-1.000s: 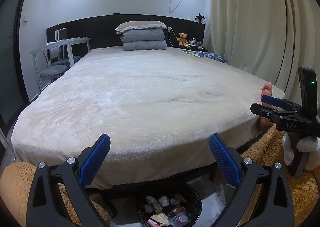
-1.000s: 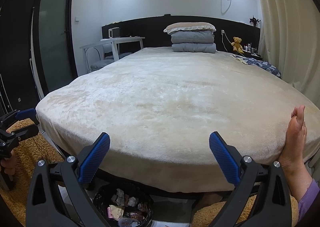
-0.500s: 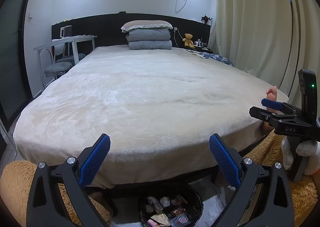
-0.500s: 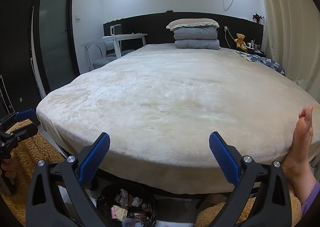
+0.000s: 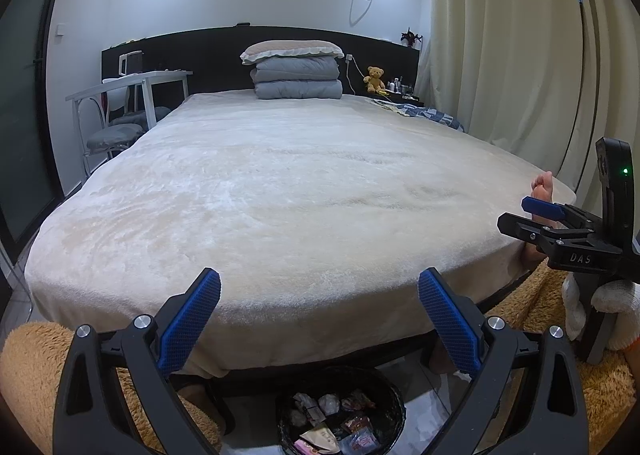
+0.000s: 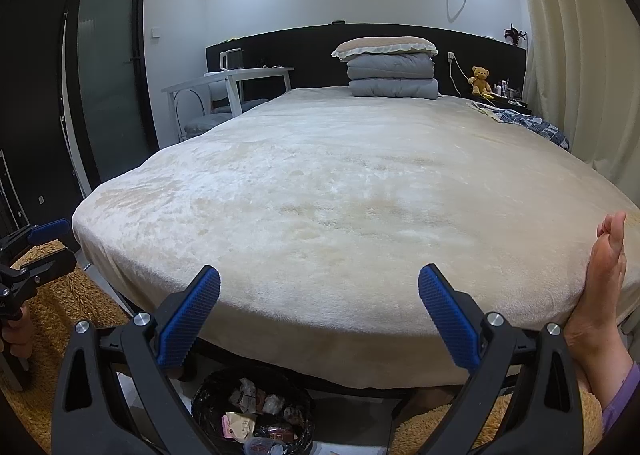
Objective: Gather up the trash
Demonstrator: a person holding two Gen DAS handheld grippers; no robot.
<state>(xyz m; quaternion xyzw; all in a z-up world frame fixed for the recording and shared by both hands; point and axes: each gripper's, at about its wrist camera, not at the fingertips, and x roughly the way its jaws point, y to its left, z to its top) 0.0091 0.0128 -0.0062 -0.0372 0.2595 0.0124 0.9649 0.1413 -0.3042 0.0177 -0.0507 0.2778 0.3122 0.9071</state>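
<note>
A black-lined trash bin [image 5: 340,411] stands on the floor at the foot of the bed, holding several crumpled wrappers and papers; in the right wrist view the trash bin [image 6: 252,411] shows low and left of centre. My left gripper [image 5: 319,311] is open and empty, held above the bin toward the bed. My right gripper [image 6: 319,311] is also open and empty. In the left wrist view the right gripper [image 5: 560,223] appears at the right edge, held by a white-gloved hand [image 5: 600,299]. The left gripper [image 6: 36,251] shows at the left edge of the right wrist view.
A wide bed [image 5: 288,183] under a cream plush blanket fills the middle, with folded grey quilts and a pillow [image 5: 296,71] at the head. A bare foot [image 6: 600,279] rests against the bed's corner. Brown fluffy rugs [image 5: 36,367] flank the bin. A white desk [image 5: 132,91] stands left, curtains right.
Both cameras have tilted slightly upward and drawn back a little, so the bed sits lower in view. Both grippers stay open and empty.
</note>
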